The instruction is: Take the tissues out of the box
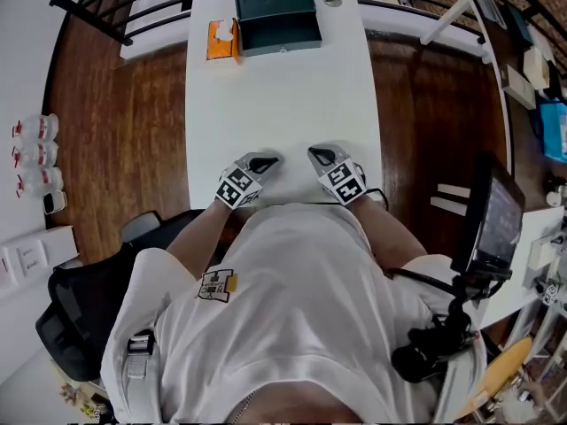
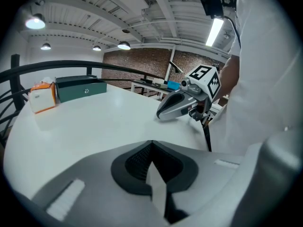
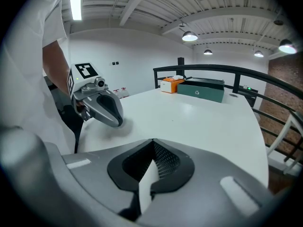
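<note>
An orange tissue box [image 1: 221, 40] with a white tissue poking from its top stands at the table's far left end; it also shows small in the left gripper view [image 2: 41, 98] and the right gripper view [image 3: 171, 84]. My left gripper [image 1: 266, 162] and right gripper [image 1: 317, 155] rest side by side on the white table [image 1: 283, 104] near its front edge, far from the box. Both are shut with nothing between the jaws, as their own views show [image 2: 151, 148] [image 3: 152, 148]. Each view also catches the other gripper [image 2: 162, 114] [image 3: 115, 121].
A dark green box [image 1: 276, 18] stands right beside the tissue box. A black railing [image 1: 115, 7] runs behind the table. A black chair [image 1: 80, 317] is at my left, a monitor on a stand [image 1: 496, 224] at my right. Bottles [image 1: 35, 158] stand on the far left.
</note>
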